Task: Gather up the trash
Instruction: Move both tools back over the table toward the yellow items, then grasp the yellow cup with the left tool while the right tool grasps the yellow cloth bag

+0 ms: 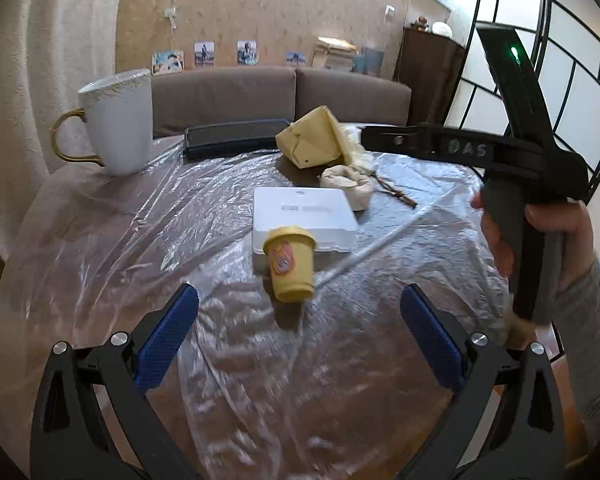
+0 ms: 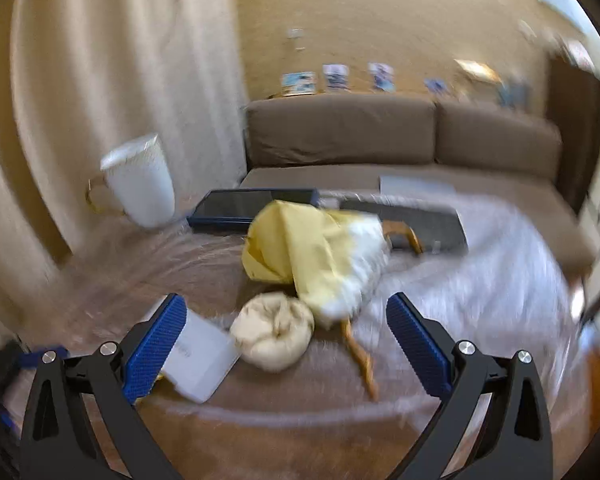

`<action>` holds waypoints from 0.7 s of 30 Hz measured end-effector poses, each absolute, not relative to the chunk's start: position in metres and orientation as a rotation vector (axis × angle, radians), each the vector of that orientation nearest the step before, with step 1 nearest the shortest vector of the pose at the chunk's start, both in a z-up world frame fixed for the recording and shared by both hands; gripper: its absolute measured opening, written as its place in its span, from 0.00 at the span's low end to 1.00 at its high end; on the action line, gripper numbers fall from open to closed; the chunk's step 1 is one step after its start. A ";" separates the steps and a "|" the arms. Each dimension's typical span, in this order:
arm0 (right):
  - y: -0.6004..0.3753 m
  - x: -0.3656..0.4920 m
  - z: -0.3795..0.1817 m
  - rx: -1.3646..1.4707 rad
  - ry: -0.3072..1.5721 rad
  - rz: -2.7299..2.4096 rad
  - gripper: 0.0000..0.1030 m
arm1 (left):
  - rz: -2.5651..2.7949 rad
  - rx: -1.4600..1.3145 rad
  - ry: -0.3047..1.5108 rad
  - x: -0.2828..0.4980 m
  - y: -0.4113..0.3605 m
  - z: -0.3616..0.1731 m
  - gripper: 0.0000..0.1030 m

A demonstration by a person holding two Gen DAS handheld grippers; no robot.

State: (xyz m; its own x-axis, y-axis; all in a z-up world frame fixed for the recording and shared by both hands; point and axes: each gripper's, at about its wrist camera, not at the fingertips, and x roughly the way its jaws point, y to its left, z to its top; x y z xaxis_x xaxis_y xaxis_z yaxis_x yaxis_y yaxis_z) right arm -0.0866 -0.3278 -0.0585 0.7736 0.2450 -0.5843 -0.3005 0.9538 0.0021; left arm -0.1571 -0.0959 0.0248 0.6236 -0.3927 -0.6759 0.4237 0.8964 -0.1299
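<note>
A: Two edges bound you: the round table under crinkled clear plastic sheet (image 1: 100, 240) curves off at lower frame, and the brown fabric sofa (image 1: 260, 96) sits behind it.

B: And my claws?

A: Your left gripper (image 1: 300, 340) is spread wide, gripping nothing. Your right gripper (image 2: 286, 350) likewise, empty.

B: The trash?

A: The small yellow paper cup (image 1: 290, 264) lies tipped just above your left gripper, against the flat white box (image 1: 304, 216). The crumpled beige paper ball (image 2: 274, 332) sits between your right fingers, untouched, below the yellow paper wrapper (image 2: 300, 248).
</note>
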 end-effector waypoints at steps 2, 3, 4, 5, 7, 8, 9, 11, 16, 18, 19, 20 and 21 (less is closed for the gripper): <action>-0.313 -0.079 -0.058 -0.226 0.601 0.295 0.96 | -0.493 0.030 0.786 -0.147 -0.095 0.024 0.98; -0.308 -0.074 -0.058 -0.283 0.594 0.292 0.96 | -0.498 0.025 0.791 -0.143 -0.095 0.024 0.98; -0.302 -0.067 -0.059 -0.336 0.595 0.292 0.96 | -0.504 0.023 0.794 -0.140 -0.095 0.024 0.98; -0.299 -0.060 -0.060 -0.367 0.599 0.309 0.96 | -0.512 0.022 0.799 -0.138 -0.095 0.024 0.95; -0.295 -0.046 -0.063 -0.395 0.612 0.334 0.96 | -0.530 0.025 0.816 -0.131 -0.099 0.022 0.91; -0.292 -0.041 -0.065 -0.409 0.624 0.345 0.96 | -0.538 0.030 0.822 -0.129 -0.101 0.021 0.91; -0.289 -0.034 -0.067 -0.433 0.635 0.361 0.96 | -0.542 0.038 0.824 -0.128 -0.103 0.020 0.91; -0.283 -0.028 -0.068 -0.482 0.644 0.372 0.96 | -0.554 0.050 0.833 -0.126 -0.106 0.017 0.91; -0.272 -0.014 -0.081 -0.584 0.694 0.398 0.96 | -0.572 0.060 0.840 -0.118 -0.111 0.015 0.89; -0.270 -0.006 -0.088 -0.590 0.724 0.407 0.96 | -0.576 0.065 0.847 -0.116 -0.113 0.015 0.78; -0.271 -0.005 -0.091 -0.587 0.734 0.408 0.93 | -0.583 0.065 0.860 -0.114 -0.115 0.013 0.72; -0.271 -0.001 -0.094 -0.577 0.747 0.403 0.88 | -0.586 0.064 0.870 -0.112 -0.116 0.011 0.69; -0.273 0.002 -0.095 -0.552 0.761 0.407 0.87 | -0.588 0.063 0.880 -0.110 -0.116 0.008 0.68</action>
